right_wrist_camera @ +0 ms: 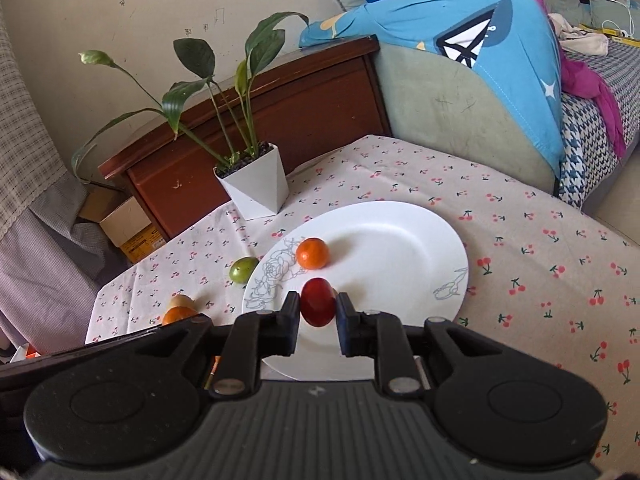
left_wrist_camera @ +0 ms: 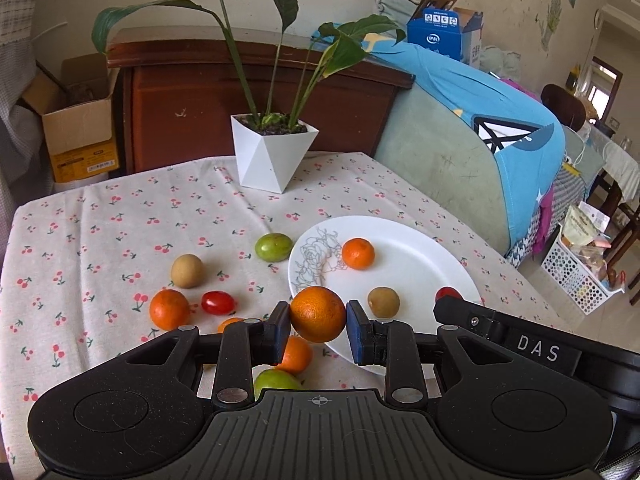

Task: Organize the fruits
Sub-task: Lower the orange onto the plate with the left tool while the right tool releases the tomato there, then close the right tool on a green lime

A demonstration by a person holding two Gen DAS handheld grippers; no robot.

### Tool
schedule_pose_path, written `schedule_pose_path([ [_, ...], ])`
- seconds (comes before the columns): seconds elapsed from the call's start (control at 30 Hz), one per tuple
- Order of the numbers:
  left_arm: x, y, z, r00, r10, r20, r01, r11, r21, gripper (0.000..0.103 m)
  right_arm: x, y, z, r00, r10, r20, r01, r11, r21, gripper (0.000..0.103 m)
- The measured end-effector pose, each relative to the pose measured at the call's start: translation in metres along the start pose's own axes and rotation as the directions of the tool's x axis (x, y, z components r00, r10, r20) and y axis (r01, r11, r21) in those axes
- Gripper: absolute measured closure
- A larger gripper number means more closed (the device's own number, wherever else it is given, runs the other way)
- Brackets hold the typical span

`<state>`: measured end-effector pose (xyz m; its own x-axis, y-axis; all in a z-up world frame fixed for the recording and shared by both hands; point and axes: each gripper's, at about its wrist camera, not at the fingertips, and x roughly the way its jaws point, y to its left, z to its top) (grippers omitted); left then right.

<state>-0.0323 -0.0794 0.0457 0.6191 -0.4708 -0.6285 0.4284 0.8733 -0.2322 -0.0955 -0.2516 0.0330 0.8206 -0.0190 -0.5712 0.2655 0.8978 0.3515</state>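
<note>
Lying loose on the cherry-print cloth [left_wrist_camera: 100,216] at the left are a brown fruit [left_wrist_camera: 187,271], an orange [left_wrist_camera: 169,309], a red tomato [left_wrist_camera: 217,303] and a green fruit [left_wrist_camera: 273,247], the last just beside the plate's rim. Nearer the camera, partly hidden under the left gripper [left_wrist_camera: 318,322], sit another small orange [left_wrist_camera: 297,354] and a second green fruit [left_wrist_camera: 276,380]. That gripper is clenched on a big orange [left_wrist_camera: 318,314], held between its pads over the near-left edge of the white plate [left_wrist_camera: 416,256]. On the plate rest a small tangerine [left_wrist_camera: 358,254] toward the back and a brown fruit [left_wrist_camera: 383,302] nearer the front. Further right, the right gripper [right_wrist_camera: 318,314] grasps a dark red fruit [right_wrist_camera: 317,302] between its fingers, above the plate's near part; whether the fruit touches the plate cannot be told. Behind the plate stands a white angular pot [left_wrist_camera: 269,156] with a leafy plant, and past the table's right edge a sofa arm draped in blue cloth [left_wrist_camera: 516,128].
</note>
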Motion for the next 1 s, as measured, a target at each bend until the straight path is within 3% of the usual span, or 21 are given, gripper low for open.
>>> schedule_pose_path([
  [0.43,0.047,-0.016,0.001,0.997,-0.019,-0.074,0.021,1.0,0.023,0.074,0.023,-0.024,-0.004,0.998,-0.043,-0.043,0.048,0.992,0.12,0.08],
  [0.7,0.039,-0.012,0.011,0.999,0.025,-0.047,-0.024,1.0,0.012,0.037,0.017,-0.029,0.002,0.999,-0.041,-0.003,0.041,0.986,0.161,0.079],
  [1.0,0.01,0.01,0.02,0.997,0.078,-0.011,-0.078,0.996,-0.033,0.033,0.01,-0.018,0.002,1.0,0.0,0.006,0.0,0.992,0.124,0.075],
])
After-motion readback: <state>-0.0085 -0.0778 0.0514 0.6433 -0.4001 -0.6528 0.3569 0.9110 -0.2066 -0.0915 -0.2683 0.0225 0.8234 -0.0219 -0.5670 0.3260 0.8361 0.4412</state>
